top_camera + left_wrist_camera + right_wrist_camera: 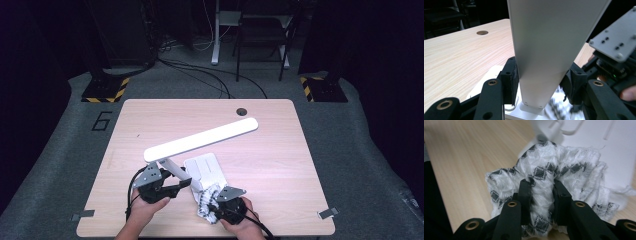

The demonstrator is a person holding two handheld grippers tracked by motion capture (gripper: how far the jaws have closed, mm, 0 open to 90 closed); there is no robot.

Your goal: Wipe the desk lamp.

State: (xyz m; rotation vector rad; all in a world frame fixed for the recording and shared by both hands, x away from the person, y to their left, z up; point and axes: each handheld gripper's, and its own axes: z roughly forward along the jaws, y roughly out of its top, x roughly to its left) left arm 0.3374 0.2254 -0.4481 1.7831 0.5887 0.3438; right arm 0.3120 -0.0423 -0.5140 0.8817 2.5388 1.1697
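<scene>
White desk lamp (200, 140) arm clamped in left hand-held gripper (167, 186), forearm low over desk (280, 165), right hand-held gripper (216, 202) pinching patterned cloth (564, 170) beside lamp base (205, 170)

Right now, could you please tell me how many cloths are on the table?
1. The patterned white cloth lies bunched at the table's near edge, against the lamp base, pinched in the right tool. None seems hidden.

High view overhead; both gripper views close, sharing perhaps the lamp base (599, 150).

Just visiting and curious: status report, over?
Left tongs clamp white lamp arm. Right tongs pinch white-and-black patterned cloth at lamp base. Nothing in the way.
</scene>
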